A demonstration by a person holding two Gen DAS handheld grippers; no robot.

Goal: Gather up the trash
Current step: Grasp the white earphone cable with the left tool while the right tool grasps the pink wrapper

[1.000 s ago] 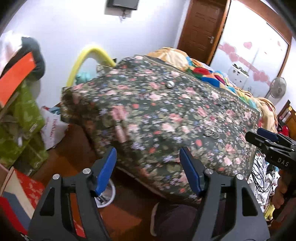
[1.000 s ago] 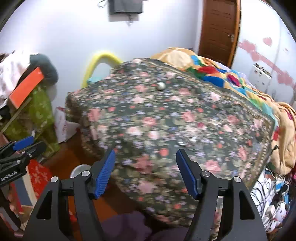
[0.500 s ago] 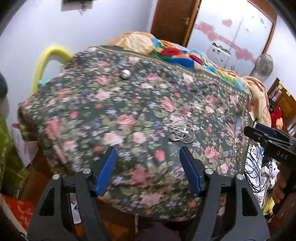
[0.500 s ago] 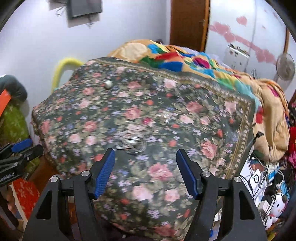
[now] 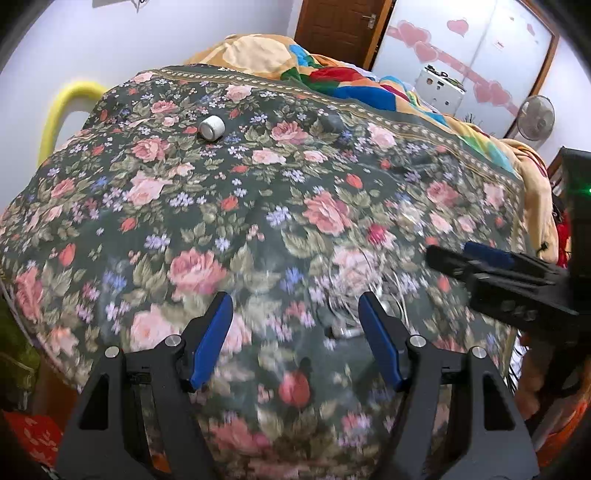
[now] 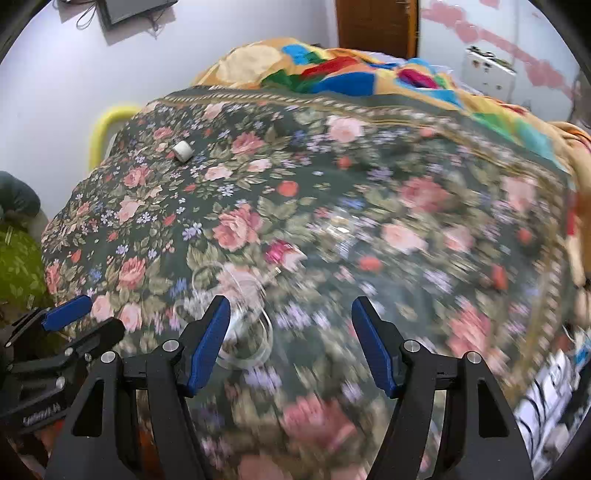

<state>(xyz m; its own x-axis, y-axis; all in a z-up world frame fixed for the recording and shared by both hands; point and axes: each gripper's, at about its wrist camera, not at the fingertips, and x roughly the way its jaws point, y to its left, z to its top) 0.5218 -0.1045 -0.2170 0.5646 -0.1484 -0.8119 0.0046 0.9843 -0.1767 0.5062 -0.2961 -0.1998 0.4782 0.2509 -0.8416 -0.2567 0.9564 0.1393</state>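
Right wrist, clear wrapper [image 6: 243, 325] beside hand-held gripper [image 6: 290, 345]

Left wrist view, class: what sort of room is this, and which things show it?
Most likely a bedroom in a home. A bed with a floral bedspread fills the view, a colourful patchwork quilt lies at its far end, and a wooden door and a standing fan are behind.

Counted on and around the bed

Two grippers: the left gripper [image 5: 295, 332] and the right gripper [image 6: 290, 336], each with two blue pads. One floral bedspread [image 5: 258, 221], one colourful blanket [image 5: 332, 79] behind it. One small white roll [image 5: 211, 128], one tangle of clear plastic [image 6: 243, 317], one pink wrapper [image 6: 282, 253]. One wooden door [image 5: 340, 26], one fan [image 5: 536, 116].
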